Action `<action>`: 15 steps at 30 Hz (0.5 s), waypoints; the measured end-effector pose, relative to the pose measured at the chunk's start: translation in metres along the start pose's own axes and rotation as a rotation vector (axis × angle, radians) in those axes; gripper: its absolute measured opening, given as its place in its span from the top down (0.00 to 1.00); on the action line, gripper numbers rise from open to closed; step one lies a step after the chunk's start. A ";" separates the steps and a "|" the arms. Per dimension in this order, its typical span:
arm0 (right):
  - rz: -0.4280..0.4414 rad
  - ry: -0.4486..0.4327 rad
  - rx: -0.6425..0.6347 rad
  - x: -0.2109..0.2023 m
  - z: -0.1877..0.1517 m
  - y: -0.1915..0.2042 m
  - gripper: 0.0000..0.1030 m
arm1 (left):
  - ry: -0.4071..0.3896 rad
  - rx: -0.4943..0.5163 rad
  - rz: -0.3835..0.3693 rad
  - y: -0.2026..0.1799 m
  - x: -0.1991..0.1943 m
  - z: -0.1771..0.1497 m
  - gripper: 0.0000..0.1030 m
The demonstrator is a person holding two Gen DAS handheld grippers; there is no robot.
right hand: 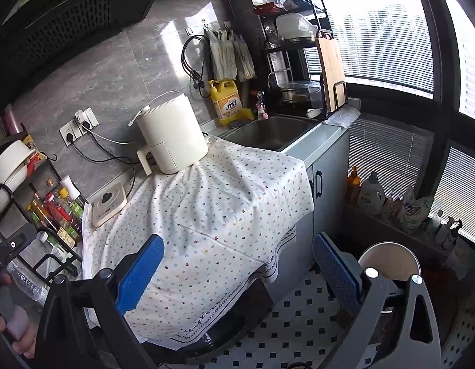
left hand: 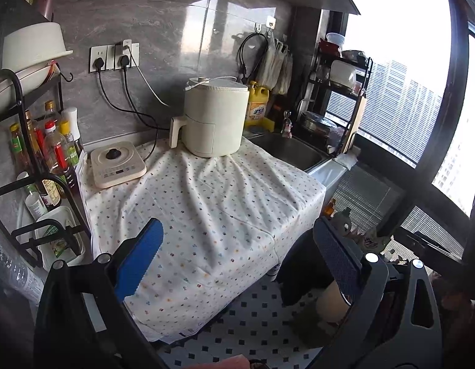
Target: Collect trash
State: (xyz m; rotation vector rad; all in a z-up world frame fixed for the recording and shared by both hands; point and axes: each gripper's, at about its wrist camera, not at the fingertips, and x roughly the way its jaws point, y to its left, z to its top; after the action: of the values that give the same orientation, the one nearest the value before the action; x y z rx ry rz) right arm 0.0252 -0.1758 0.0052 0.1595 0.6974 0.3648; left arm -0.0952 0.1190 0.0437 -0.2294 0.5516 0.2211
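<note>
Over the cloth-covered counter [left hand: 206, 203], I hold both grippers, left [left hand: 237, 264] and right [right hand: 237, 264], jaws apart and empty.
No trash shows on the cloth; a careless sweep could snag fabric and topple the air fryer [left hand: 215, 117].

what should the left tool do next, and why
Probably swing the left tool toward the clear plastic bottle at the far left: it and the right tool are open and empty, and the dotted cloth shows no trash.
</note>
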 end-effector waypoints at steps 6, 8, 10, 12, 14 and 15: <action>-0.003 0.010 -0.001 0.002 -0.004 -0.001 0.08 | -0.004 0.001 0.007 -0.003 -0.003 0.000 0.06; -0.006 0.015 0.001 0.002 -0.006 -0.002 0.08 | 0.001 -0.003 0.004 -0.003 -0.002 -0.001 0.06; -0.013 0.019 0.002 0.001 -0.010 -0.003 0.08 | 0.002 -0.003 0.002 -0.003 -0.001 -0.003 0.06; -0.024 0.025 0.005 0.000 -0.014 -0.008 0.08 | 0.008 0.003 -0.002 -0.005 0.001 -0.006 0.06; -0.037 0.035 0.011 -0.001 -0.018 -0.014 0.08 | 0.015 0.005 -0.007 -0.007 0.004 -0.008 0.06; -0.042 0.039 0.013 -0.001 -0.019 -0.017 0.08 | 0.015 0.007 -0.012 -0.008 0.004 -0.009 0.06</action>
State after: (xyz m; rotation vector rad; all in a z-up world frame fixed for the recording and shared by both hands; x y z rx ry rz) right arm 0.0167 -0.1911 -0.0135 0.1502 0.7412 0.3236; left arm -0.0939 0.1094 0.0347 -0.2281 0.5659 0.2058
